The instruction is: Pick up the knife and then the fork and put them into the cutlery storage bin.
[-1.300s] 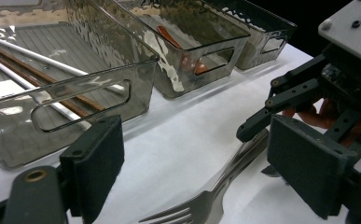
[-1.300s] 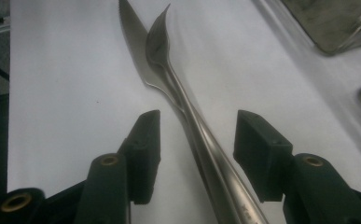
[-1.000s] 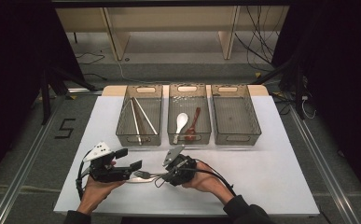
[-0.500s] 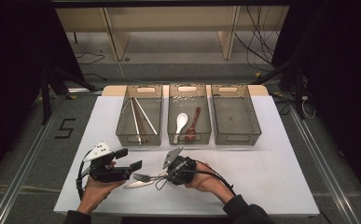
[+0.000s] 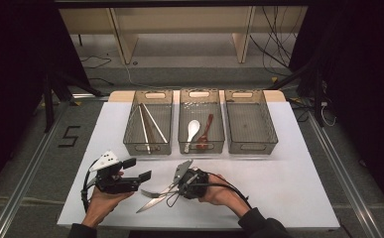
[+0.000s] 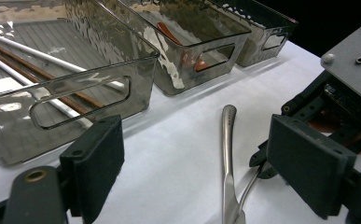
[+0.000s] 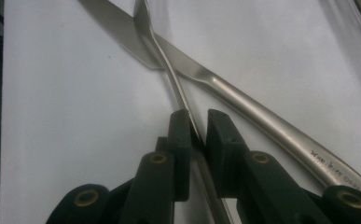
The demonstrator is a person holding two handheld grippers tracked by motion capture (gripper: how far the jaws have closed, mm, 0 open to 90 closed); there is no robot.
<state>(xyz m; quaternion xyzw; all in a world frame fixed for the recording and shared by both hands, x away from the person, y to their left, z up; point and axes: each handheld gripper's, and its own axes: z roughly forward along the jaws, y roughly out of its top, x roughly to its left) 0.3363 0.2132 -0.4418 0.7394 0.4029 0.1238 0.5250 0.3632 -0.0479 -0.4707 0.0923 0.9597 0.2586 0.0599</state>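
Note:
A slim silver fork (image 5: pixel 155 193) lies across a silver table knife (image 5: pixel 146 206) on the white table near the front edge. My right gripper (image 5: pixel 172 191) points left at them. Its jaws have just been closing, and in the right gripper view my right gripper (image 7: pixel 197 119) is shut on the fork's thin handle (image 7: pixel 162 60), which crosses over the knife (image 7: pixel 243 100). My left gripper (image 5: pixel 139 168) stands open to the left of the cutlery, holding nothing. In the left gripper view my left gripper (image 6: pixel 194 135) frames the knife handle (image 6: pixel 228 140) and the fork (image 6: pixel 252 179).
Three smoky clear bins stand in a row behind. The left bin (image 5: pixel 147 148) holds long sticks, the middle bin (image 5: pixel 202 147) a white spoon and a red-brown one, and the right bin (image 5: pixel 253 147) looks bare. The table's front edge is close under both hands.
The right gripper's jaws have narrowed onto the fork's handle. Both hands have stayed where they were.

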